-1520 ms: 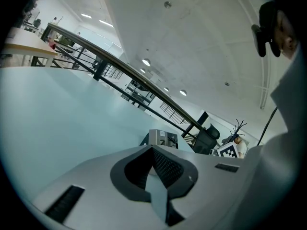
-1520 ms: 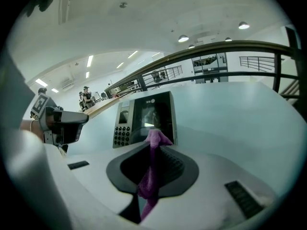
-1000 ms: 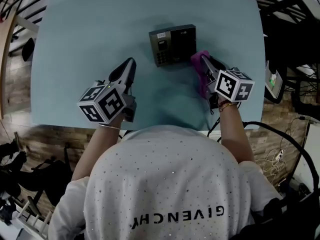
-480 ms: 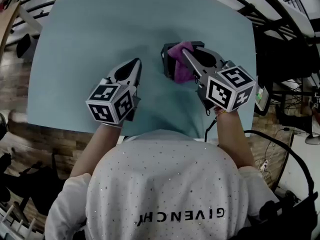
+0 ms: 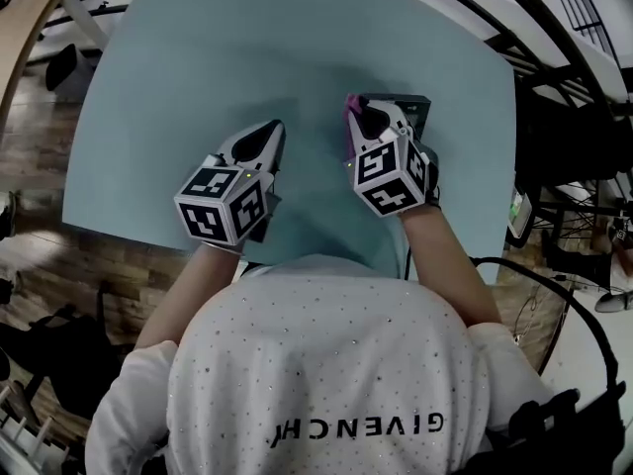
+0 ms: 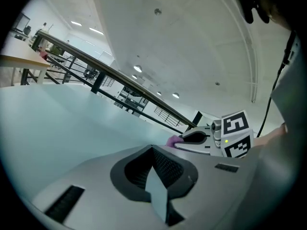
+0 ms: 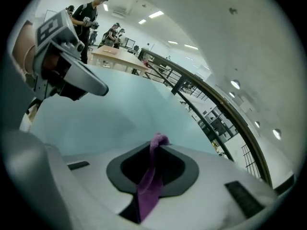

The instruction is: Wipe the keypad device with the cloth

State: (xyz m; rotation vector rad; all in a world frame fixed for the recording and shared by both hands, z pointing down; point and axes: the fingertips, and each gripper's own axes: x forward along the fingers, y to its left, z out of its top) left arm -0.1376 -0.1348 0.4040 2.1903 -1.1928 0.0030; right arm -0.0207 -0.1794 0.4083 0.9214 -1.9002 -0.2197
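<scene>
Both right gripper (image 5: 366, 115) fingers (image 7: 181, 169) pinch the cloth (image 7: 149, 176) — above the keypad device (image 5: 413, 107).

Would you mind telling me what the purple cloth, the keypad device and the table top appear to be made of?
Cloth: likely soft woven or microfibre fabric; it drapes limp and creased, with a matte look.
Keypad device: probably hard plastic, dark with straight edges; it is mostly hidden.
Table top: smooth pale-blue laminate or painted board, judging by its even, unpatterned surface.

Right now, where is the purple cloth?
In the head view the cloth sits right of centre, pinched between the jaws of the right gripper, at the left end of the keypad device.
</scene>
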